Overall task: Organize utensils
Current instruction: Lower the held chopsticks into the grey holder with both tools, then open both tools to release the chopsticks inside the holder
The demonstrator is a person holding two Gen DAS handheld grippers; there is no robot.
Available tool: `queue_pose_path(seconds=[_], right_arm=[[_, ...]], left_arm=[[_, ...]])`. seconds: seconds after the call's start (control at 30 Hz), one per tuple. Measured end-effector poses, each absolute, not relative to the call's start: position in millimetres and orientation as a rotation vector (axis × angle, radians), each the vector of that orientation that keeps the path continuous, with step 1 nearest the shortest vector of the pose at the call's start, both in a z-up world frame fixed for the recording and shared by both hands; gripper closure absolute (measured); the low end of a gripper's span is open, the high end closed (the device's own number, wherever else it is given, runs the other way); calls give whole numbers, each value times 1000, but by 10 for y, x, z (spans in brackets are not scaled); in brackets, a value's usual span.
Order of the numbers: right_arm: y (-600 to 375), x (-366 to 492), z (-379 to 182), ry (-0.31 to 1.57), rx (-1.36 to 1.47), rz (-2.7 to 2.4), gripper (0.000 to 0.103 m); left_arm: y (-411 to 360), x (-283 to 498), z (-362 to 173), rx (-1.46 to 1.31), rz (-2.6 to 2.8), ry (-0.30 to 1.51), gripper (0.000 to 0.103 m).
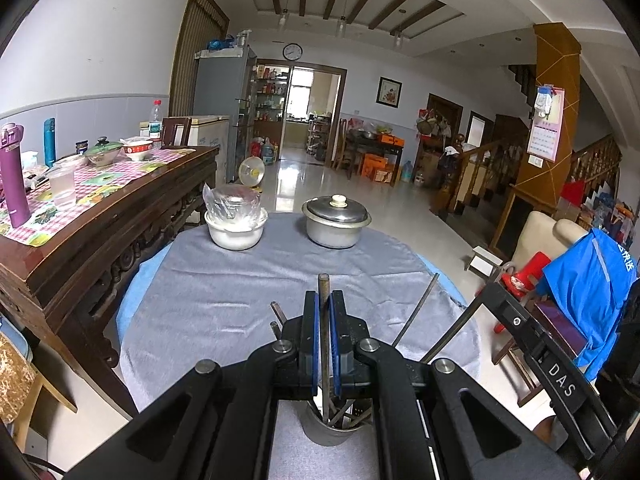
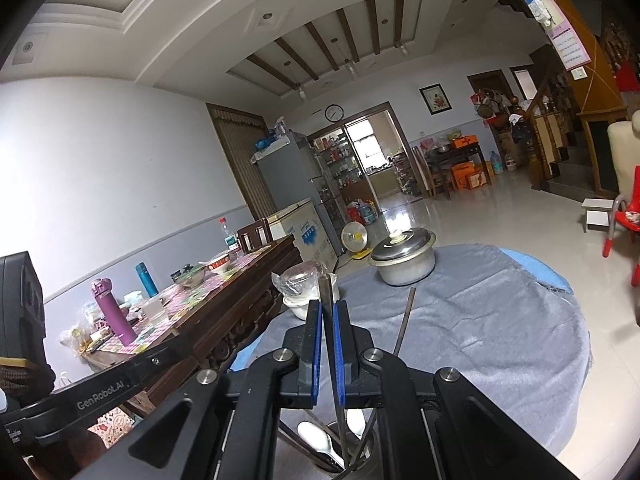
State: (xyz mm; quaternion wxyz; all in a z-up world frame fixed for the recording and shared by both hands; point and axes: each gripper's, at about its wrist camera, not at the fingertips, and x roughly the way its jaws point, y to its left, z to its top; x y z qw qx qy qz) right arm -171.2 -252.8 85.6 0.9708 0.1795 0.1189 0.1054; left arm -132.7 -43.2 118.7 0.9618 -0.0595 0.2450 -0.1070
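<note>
Left claw (image 1: 324, 320) narrow, pinching chopstick (image 1: 323, 292) above cup (image 1: 328, 432); right claw (image 2: 327, 322) likewise clamps another chopstick (image 2: 326, 286).

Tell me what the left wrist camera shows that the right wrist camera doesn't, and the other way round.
Only the left wrist view shows the blue jacket on a chair. Only the right wrist view shows white spoons in the metal cup. Both show a gripper, left gripper and right gripper, closed on a chopstick above the cup, plus the lidded pot on the grey cloth.
</note>
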Motion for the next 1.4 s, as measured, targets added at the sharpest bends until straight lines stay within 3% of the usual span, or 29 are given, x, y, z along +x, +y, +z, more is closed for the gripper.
queue_pose_path(seconds=[1.27,1.37,1.4], right_arm=[[-2277,-1728,799,288,313,310,96],[-2274,-1737,805,283,311,311,96],[-2280,-1737,806,282,313,308,96]], left_arm=[[-378,-1287,1104,-120,-197,525,97],[-383,-1305,1112,-110,-182,519,88],[-380,-1307,1113,-110,-176,518,76]])
